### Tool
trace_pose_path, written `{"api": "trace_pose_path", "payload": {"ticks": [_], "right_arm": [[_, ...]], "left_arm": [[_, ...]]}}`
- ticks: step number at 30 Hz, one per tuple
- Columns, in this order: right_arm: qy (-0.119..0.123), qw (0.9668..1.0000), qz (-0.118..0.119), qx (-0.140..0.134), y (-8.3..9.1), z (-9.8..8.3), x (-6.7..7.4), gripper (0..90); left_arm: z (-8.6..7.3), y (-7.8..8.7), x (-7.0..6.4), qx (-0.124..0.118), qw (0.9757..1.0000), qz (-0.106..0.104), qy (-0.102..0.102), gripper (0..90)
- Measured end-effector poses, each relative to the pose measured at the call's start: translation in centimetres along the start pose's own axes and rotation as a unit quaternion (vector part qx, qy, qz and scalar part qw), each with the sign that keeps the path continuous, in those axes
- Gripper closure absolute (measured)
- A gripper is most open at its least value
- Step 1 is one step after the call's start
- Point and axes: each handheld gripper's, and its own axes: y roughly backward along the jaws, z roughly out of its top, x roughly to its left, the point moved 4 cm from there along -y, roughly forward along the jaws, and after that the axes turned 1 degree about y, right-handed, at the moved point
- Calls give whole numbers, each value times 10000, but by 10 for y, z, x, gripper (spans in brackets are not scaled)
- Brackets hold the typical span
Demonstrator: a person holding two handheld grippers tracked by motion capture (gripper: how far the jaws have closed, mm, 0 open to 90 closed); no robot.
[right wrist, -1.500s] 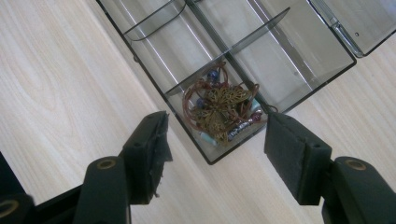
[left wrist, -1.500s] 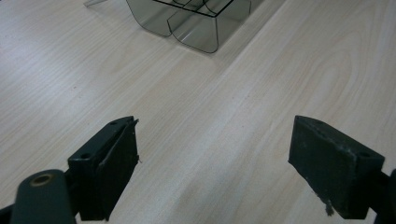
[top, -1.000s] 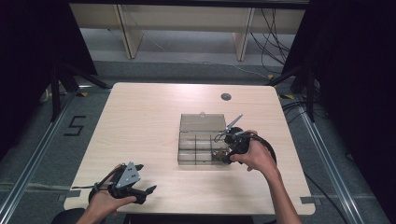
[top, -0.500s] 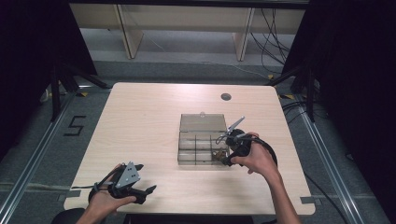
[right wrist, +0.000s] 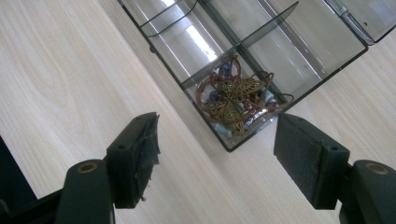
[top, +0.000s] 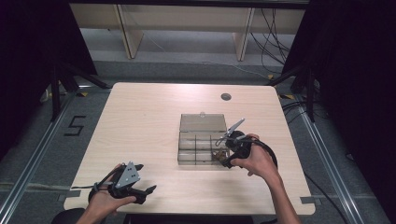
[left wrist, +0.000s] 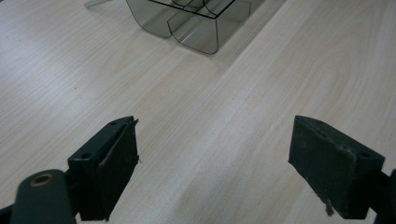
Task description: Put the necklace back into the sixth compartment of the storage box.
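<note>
The right gripper sits at the right side of a clear plastic box, held in the person's right hand. In the right gripper view its two black jaws are spread wide apart, and nothing is between them. Just past the jaws is the corner part of the box, and a little pile of jewelry lies inside it. The pile has a gold metal piece shaped like a flower, thin brown wire rings, and some small blue and pale beads. The other parts of the box near it look bare. The lid of the box is open and lies flat on the table behind it.

The left gripper is far from the box, near the front left edge of the table, held in the person's left hand. A grey three-cornered plate sits on top of it. In the left gripper view its jaws are also spread wide, with only bare wood between them, and a rounded corner of the box is at the top.

The table is light wood, with a small dark round hole near its far edge.
</note>
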Motion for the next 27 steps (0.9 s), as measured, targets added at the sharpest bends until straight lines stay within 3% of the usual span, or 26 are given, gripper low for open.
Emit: {"api": "trace_pose_path", "payload": {"ticks": [1,3,8,10,12,17,19,21,27], "right_arm": [[168,9998,-45,16,0,-1,-2,314],[79,9999,-62,36,1,-2,0,313],[140,9998,-123,10,2,-2,0,310],[65,10000,-23,-35,2,-2,3,308],[156,9998,-111,-6,2,-3,1,307],[75,10000,-65,3,2,-4,5,304],[194,9998,-89,-36,2,-4,4,300],[98,9999,-86,-30,3,-5,6,296],[139,9999,-81,-53,3,-6,7,291]], "left_arm": [[0,0,0,-1,10000,4,-1,151],[0,0,0,0,10000,5,-1,151],[0,0,0,3,10000,5,-1,151],[0,0,0,1,10000,6,0,150],[0,0,0,3,10000,3,-3,150],[0,0,0,2,10000,5,-4,151],[0,0,0,2,10000,5,-1,151],[0,0,0,4,10000,3,-5,150],[0,0,0,0,10000,3,0,151]]}}
